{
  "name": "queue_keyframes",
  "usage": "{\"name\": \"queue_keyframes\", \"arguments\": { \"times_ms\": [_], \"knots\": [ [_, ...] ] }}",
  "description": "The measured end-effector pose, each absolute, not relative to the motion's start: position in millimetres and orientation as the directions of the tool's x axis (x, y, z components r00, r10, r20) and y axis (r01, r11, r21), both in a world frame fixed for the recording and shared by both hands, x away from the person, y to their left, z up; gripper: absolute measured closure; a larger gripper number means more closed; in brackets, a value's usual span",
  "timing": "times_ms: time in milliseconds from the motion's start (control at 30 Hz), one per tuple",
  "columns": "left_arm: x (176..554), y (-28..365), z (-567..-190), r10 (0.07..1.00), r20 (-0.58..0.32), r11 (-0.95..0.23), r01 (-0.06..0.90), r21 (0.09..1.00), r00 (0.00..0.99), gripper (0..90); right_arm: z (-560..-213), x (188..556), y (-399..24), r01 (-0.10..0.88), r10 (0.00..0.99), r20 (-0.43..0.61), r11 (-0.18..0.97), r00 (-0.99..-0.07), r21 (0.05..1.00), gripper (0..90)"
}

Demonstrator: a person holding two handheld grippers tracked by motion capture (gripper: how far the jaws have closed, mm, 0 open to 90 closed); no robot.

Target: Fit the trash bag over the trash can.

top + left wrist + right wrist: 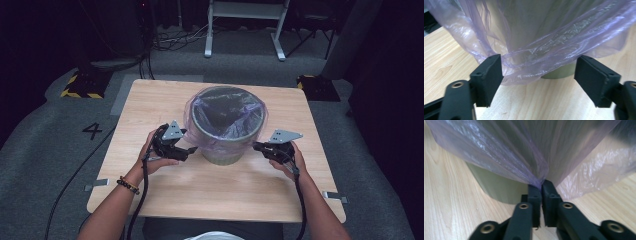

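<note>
Up close, right gripper point(541, 185) jaws pinch bag point(506, 152) hem; left gripper point(537, 72) jaws spread around hem, unclamped.

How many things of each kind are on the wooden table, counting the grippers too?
Bin: 1
Purple plastic bag lining the bin: 1
Grippers: 2, left gripper open, right gripper shut on the bag
Total: 4

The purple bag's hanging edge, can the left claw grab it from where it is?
Probably yes. The left claw is open with the purple bag's hanging edge right between its jaws, and nothing blocks it.
</note>
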State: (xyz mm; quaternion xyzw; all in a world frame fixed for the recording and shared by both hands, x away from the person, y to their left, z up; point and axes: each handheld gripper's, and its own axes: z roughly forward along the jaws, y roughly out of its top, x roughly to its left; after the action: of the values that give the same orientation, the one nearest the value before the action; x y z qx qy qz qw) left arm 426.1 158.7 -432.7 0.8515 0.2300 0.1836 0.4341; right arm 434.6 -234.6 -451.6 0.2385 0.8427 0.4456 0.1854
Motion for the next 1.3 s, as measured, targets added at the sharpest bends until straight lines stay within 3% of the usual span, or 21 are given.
{"name": "queue_keyframes", "arguments": {
  "times_ms": [167, 333, 467, 667, 867, 1300],
  "knots": [
    [415, 169, -422, 0.546, 0.122, -0.507, 0.211, 0.836, 0.829, 15.8, -443, 431, -246, 0.233, 0.592, -0.079, 0.431, -0.802, 0.872, 78.0],
    [404, 180, -415, 0.521, 0.063, -0.431, 0.198, 0.88, 0.852, 15.7, -438, 426, -258, 0.229, 0.613, -0.071, 0.397, -0.787, 0.889, 83.2],
    [396, 182, -407, 0.534, 0.082, -0.406, 0.17, 0.898, 0.842, 15.7, -439, 428, -263, 0.239, 0.62, -0.069, 0.399, -0.781, 0.885, 83.9],
    [391, 187, -402, 0.572, 0.104, -0.398, 0.165, 0.903, 0.813, 15.8, -436, 426, -264, 0.241, 0.633, -0.07, 0.392, -0.771, 0.888, 70.3],
    [387, 200, -407, 0.603, 0.113, -0.438, 0.209, 0.874, 0.79, 15.8, -431, 425, -268, 0.26, 0.646, -0.038, 0.359, -0.762, 0.896, 49.3],
    [386, 207, -455, 0.6, 0.083, -0.533, 0.32, 0.783, 0.796, 16.0, -415, 414, -276, 0.225, 0.652, -0.059, 0.344, -0.756, 0.912, 24.1]
  ]
}}
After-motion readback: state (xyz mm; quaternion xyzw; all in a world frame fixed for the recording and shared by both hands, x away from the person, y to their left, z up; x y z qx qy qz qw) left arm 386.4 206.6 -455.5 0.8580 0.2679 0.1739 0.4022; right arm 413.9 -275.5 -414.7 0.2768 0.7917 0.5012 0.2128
